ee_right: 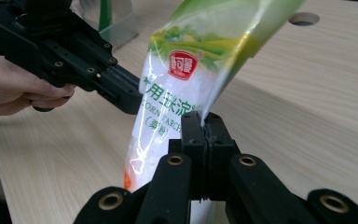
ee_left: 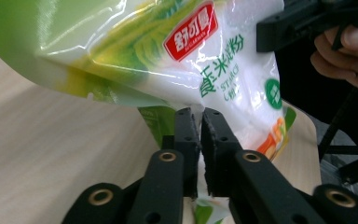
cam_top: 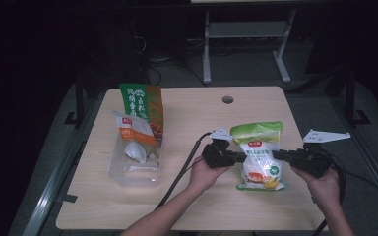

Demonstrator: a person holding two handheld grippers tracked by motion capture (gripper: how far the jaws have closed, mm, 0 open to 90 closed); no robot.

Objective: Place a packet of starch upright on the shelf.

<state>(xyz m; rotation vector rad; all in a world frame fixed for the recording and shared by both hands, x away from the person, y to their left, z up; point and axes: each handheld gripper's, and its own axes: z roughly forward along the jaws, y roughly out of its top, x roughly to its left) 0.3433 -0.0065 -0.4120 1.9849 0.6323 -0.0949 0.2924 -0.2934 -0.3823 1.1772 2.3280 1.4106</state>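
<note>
Wooden table (cam_top: 128, 206) — both tongs (cam_top: 238, 157) (cam_top: 277, 155) clamped on upright green-white starch bag (cam_top: 259, 157), seemingly lifted.

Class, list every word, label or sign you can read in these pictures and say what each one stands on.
"CORN STARCH": in part, on the white and green starch bag, read across both gripper views.
Green Chinese characters, same bag: visible, not read with certainty.
Red brand badge, same bag: white characters, too stylised to read.
Green round seal: too small.
Green packet and small pouch in the clear bin: print blurred.
</note>
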